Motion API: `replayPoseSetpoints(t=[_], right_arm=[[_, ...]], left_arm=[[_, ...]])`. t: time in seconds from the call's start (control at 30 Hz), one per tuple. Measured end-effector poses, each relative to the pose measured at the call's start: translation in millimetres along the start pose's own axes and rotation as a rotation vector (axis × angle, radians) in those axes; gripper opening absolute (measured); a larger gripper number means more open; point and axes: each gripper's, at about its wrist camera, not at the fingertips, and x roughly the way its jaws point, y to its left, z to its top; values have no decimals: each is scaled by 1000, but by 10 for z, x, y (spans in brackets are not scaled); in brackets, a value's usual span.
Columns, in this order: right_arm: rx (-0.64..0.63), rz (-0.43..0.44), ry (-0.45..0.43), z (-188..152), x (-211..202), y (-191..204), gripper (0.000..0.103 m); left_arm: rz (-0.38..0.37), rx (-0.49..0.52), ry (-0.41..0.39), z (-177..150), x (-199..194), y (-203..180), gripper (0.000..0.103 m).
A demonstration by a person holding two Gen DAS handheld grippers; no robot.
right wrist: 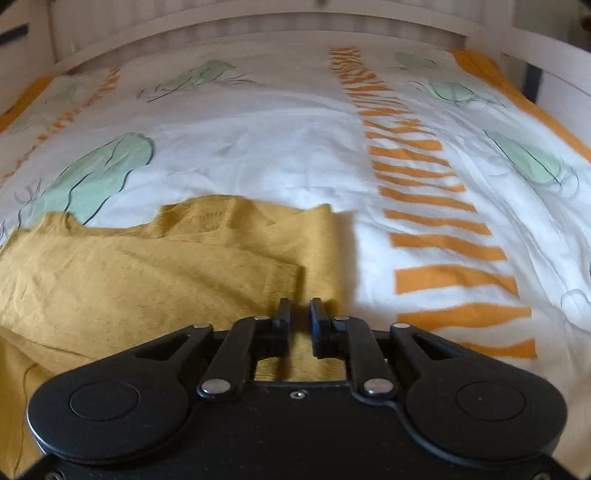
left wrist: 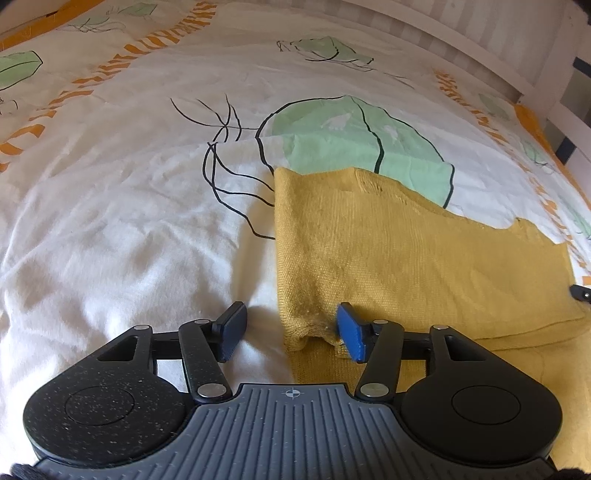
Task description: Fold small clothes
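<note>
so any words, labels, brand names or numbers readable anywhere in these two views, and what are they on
None: no readable word, brand or number in either view.
The only sign is a small crosshair target mark, no letters, on the ribbed body of the left gripper.
The bedspread carries only green leaves and orange stripes.
The yellow knit garment shows no tag or label.
The right gripper shows no marking.

White leaf-print bedspread [left wrist: 129, 221] with orange stripes; white bed frame [right wrist: 258, 33].
</note>
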Motion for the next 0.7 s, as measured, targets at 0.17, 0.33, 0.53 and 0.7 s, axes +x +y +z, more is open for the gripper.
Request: replayPoseSetpoints(t=[0.17,0.33,0.53,0.7], right_arm=[[22,-6,-29,56,-89,-13,71],[18,6,17,-13,-10,27,93],[76,51,35,-123,74,-11,103],[82,53,17,-161,66,-13,103]], left_arm=[[-18,20,-5,-21,18,-42,70],[13,56,-25,-66,39,-137,77],[28,62,-51,-110,59,-174,86],[20,74,-70,-132,109,-220,102]])
